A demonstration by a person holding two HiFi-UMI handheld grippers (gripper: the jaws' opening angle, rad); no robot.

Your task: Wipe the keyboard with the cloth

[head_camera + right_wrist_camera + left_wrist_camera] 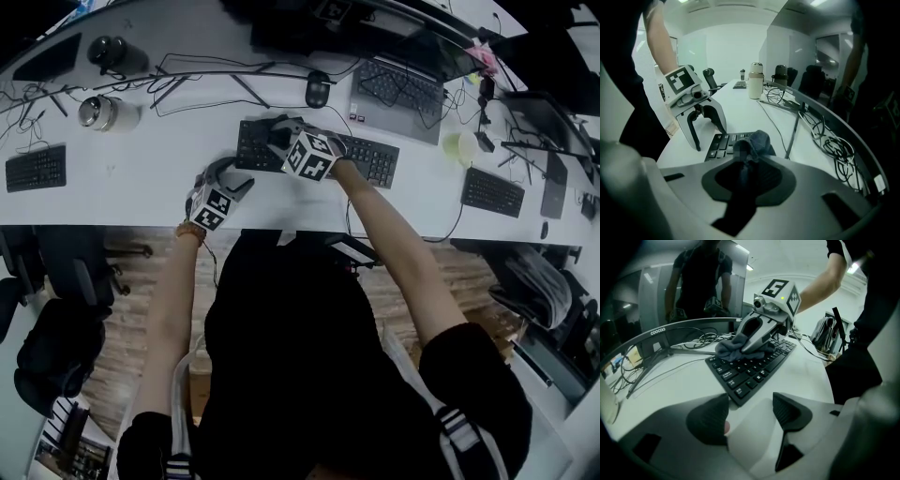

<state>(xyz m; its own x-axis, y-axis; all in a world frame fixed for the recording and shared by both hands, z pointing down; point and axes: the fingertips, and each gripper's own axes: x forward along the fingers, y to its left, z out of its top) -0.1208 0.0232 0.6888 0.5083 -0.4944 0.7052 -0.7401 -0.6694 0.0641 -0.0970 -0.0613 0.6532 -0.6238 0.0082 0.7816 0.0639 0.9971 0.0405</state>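
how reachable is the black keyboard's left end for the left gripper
Probably yes: the open left gripper faces the black keyboard across bare white desk; right gripper and grey cloth sit farther along.

All 3 views are dim and grey, with little colour. In the head view the white counter (141,159) is the brightest part, and the person's clothing (281,356) is nearly black, without detail. Both gripper views bend strongly at the edges and have dark corners. A ceiling light (749,267) gives small glare. The right claw (743,163), close to the lens, looks soft.
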